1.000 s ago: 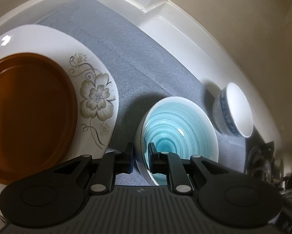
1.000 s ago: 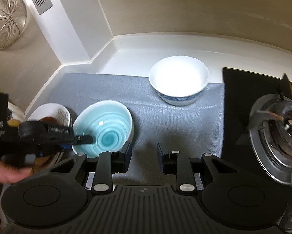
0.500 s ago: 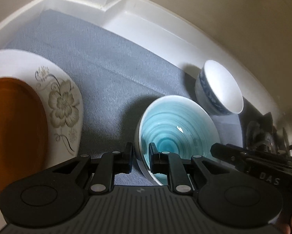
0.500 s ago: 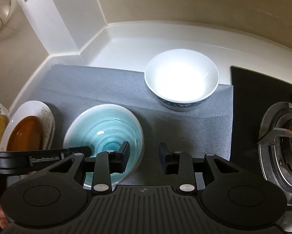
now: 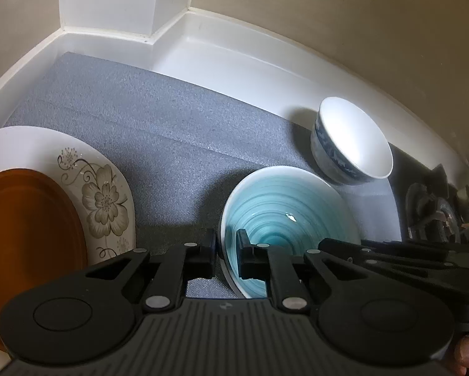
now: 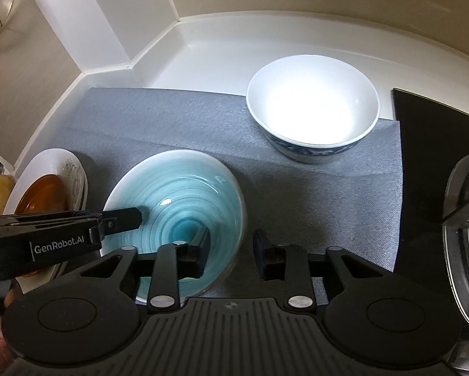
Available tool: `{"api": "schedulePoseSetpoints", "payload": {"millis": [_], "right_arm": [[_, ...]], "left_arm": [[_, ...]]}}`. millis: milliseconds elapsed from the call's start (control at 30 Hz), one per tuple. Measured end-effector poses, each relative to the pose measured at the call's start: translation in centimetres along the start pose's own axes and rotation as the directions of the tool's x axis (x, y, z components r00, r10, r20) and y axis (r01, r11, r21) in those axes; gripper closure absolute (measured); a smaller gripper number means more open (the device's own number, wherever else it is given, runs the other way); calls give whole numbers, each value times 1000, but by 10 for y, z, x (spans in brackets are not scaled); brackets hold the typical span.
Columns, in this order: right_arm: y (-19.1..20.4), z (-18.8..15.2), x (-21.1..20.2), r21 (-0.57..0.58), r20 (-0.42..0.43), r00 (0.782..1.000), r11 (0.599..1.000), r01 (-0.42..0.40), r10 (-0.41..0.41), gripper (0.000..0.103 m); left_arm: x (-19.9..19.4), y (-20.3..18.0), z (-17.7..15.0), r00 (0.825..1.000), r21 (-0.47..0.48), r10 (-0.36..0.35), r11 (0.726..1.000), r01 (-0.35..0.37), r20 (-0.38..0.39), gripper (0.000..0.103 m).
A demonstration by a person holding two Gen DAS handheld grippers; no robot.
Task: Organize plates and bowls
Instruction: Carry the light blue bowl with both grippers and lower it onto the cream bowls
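In the left wrist view the left gripper (image 5: 226,255) sits at the lower centre of the frame, its fingers pinched on the near left rim of the turquoise bowl (image 5: 289,222), one finger outside the wall and one inside. The bowl stands on the grey mat (image 5: 159,144) that covers the white bench (image 5: 234,50), right of centre. Above and to its right the white bowl with a blue pattern (image 5: 352,141) stands near the mat's far right edge, close to the turquoise bowl, though contact cannot be judged. At the left edge lies the flowered white plate (image 5: 104,200) with a brown plate (image 5: 28,238) on top of it. In the right wrist view the right gripper (image 6: 231,252) straddles the turquoise bowl's right rim at the lower centre; its fingers have just been closing, with the rim between them, but a clear gap shows beside the outer finger, so they are not yet clamped. A gas burner (image 6: 467,235) fills the right edge of that frame, beside the mat.
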State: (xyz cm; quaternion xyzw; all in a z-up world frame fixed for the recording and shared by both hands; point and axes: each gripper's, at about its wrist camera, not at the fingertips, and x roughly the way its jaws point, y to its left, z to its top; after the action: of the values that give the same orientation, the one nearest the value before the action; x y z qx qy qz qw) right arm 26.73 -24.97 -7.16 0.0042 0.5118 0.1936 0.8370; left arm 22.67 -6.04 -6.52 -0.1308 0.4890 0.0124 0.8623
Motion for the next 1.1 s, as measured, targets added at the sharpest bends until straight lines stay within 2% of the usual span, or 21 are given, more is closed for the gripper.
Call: {"api": "schedulePoseSetpoints", "payload": {"millis": [100,167,633,867,1100], "right_arm": [[1,-1,0,-21,10,1000,999,28,-28,89],[-1,-2,-1,-10,11,1000,1000,22,-22,91],[-4,-8,-50,-10,102,994,999,31,-29,91],[-4,-23,-83,-13,117,993,1000,21,-19,90],[0,-47,-103,-10,97,995,1000,-10,11,90]], "left_arm": [[0,-2,0,1000,11,3,1000,-3,2,90],[-2,-4,0,1000,20,0,1000,-1,10,93],[-42,-29,0,995,62,-19,998,13,94,93],[-80,-43,-15,990,74,-42,997,32,136,93],[-106,-39,-40,989,77,-59,996,49,135,93]]}}
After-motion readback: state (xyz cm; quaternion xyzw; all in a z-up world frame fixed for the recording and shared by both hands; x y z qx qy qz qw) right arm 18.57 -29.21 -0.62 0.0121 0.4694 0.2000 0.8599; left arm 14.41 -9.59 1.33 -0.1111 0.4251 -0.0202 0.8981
